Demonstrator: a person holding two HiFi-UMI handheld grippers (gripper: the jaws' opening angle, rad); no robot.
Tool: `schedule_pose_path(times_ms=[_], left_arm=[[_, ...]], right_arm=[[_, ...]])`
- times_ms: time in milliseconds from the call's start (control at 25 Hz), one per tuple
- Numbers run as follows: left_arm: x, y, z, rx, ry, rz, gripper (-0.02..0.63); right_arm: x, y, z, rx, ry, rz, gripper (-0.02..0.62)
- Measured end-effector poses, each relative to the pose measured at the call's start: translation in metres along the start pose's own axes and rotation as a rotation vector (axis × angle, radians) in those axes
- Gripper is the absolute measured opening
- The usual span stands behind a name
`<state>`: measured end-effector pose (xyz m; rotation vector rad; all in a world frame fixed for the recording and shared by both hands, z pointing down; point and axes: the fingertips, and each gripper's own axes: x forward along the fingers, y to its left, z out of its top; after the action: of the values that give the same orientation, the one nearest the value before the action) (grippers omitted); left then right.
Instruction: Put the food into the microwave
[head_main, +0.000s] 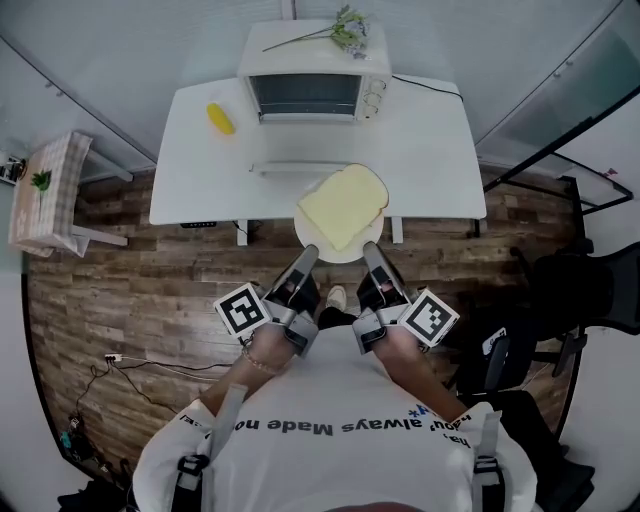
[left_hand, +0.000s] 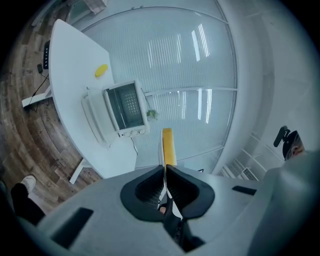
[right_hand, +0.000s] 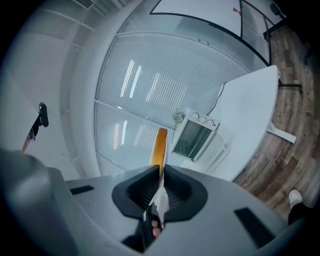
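– While you look down in the head view, what are you holding?
– Your left hand-held gripper (head_main: 308, 252) and your right hand-held gripper (head_main: 371, 252) each pinch the near rim of the white plate (head_main: 340, 254), one at its lower left, the other at its lower right. A slice of bread (head_main: 343, 205) lies flat on it. At the middle of the frame the plate overlaps the desk's near edge.

– What do the gripper views add?
– The left gripper view shows its jaws clamped on the thin plate edge, with the bread edge-on as a yellow strip just above them. The right gripper view shows the same grip, the strip more orange there. Only the head view shows you the top of the slice.

– And the room?
– The white desk (head_main: 430, 150) stands on a wood-plank floor (head_main: 140, 300), with glass walls (head_main: 120, 60) behind. A small table (head_main: 45, 190) with a checked cloth sits at the left edge, a black chair (head_main: 590, 290) at the right.

– Where is the microwave (head_main: 305, 90)?
– At the back middle of the desk, apart from the plate. Flowers (head_main: 348, 28) lie on its top, and a yellow item (head_main: 220, 118) rests left of it. You cannot tell what is behind its dark window.
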<state>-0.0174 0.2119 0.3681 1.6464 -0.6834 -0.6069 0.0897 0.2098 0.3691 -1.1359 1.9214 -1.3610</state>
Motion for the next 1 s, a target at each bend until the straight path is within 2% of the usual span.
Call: schedule_pose_path(times_ms=[400, 560, 1000], left_arm=[[0.063, 0.006, 0.012, 0.002, -0.03, -0.001, 0.017], [0.071, 0.011, 0.014, -0.011, -0.038, 0.015, 0.017], [0.101, 0.026, 0.057, -0.026, -0.036, 0.012, 0.017]], right_arm=[[0.032, -0.023, 0.053, -0.012, 0.032, 0.008, 0.028], [0.039, -0.029, 0.059, -0.002, 0.046, 0.006, 0.028], [0.09, -0.036, 0.075, -0.009, 0.04, -0.002, 0.028]])
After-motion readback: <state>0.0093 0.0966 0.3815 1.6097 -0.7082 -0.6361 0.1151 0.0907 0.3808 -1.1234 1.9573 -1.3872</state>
